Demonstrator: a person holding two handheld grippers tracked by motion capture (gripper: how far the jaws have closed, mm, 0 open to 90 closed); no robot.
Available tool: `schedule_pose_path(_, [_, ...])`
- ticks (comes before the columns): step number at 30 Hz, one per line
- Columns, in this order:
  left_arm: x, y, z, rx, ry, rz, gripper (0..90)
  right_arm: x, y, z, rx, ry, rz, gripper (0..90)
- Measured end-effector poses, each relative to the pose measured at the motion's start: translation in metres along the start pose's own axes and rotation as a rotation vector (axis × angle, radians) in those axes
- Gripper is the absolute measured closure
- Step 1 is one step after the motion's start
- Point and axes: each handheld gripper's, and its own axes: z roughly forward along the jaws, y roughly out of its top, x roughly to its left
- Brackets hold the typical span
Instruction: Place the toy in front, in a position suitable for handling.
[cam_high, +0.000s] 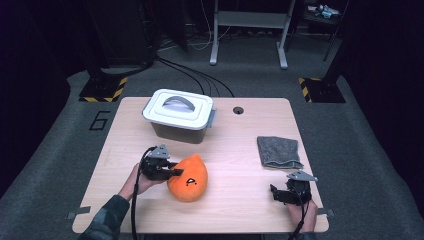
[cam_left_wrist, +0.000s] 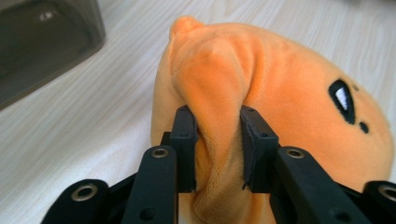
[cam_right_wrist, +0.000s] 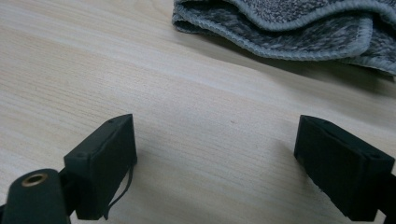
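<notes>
An orange plush toy (cam_high: 190, 177) with a black face mark lies on the wooden table (cam_high: 240, 135), front left of middle. My left gripper (cam_high: 176, 171) comes at it from the left and is shut on a fold of its plush (cam_left_wrist: 215, 112), which bulges up between the two pads. My right gripper (cam_high: 279, 194) rests near the table's front right corner, jaws wide open over bare wood (cam_right_wrist: 215, 140) with nothing between them. A folded grey cloth (cam_high: 279, 151) lies just beyond it, its hem (cam_right_wrist: 299, 37) showing at the top of the right gripper view.
A grey bin with a white handled lid (cam_high: 179, 114) stands behind the plush at the table's back left; its dark wall (cam_left_wrist: 42, 46) is close to the left gripper. A round cable hole (cam_high: 238, 110) is at the back edge.
</notes>
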Motion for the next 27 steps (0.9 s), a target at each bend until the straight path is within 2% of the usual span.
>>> schedule_pose_path(1, [0.0,0.0,0.0,0.0,0.0,0.0,71.5,0.0,0.0,0.0,0.0,0.0,0.0,12.1])
schedule_pose_path(3, [-0.003,0.0,-0.006,-0.046,-0.019,-0.042,72.4,0.0,0.0,0.0,0.0,0.0,0.0,12.1])
schedule_pose_path(7, [-0.008,0.002,-0.01,-0.064,-0.015,-0.054,72.8,0.0,0.0,0.0,-0.001,0.0,0.0,12.2])
schedule_pose_path(10, [-0.012,0.005,-0.012,-0.084,-0.002,-0.064,73.0,0.0,0.0,0.0,-0.001,-0.001,0.0,12.3])
schedule_pose_path(11, [-0.016,0.007,-0.012,-0.107,0.023,-0.081,73.0,0.0,0.0,0.0,-0.001,-0.001,0.0,12.3])
schedule_pose_path(14, [-0.018,0.009,-0.012,-0.123,0.031,-0.093,73.1,0.0,0.0,0.0,-0.001,-0.001,0.0,12.3])
schedule_pose_path(15, [-0.02,0.01,-0.012,-0.137,0.046,-0.108,73.1,0.0,0.0,0.0,-0.001,-0.001,0.0,12.3])
schedule_pose_path(16, [-0.022,0.011,-0.01,-0.163,0.062,-0.141,73.1,0.0,0.0,0.0,-0.001,0.0,0.0,12.3])
schedule_pose_path(18, [-0.022,0.011,-0.011,-0.165,0.055,-0.151,73.1,0.0,0.0,0.0,-0.001,-0.001,0.0,12.3])
schedule_pose_path(19, [-0.023,0.012,-0.009,-0.199,0.063,-0.187,73.0,0.0,0.0,0.0,-0.002,0.0,0.0,12.3])
schedule_pose_path(21, [-0.024,0.012,-0.008,-0.212,0.061,-0.198,73.0,0.0,0.0,0.0,-0.002,-0.001,0.0,12.3])
schedule_pose_path(27, [-0.031,0.015,0.002,-0.28,0.093,-0.288,72.8,0.0,0.0,0.0,-0.001,0.0,0.0,12.3])
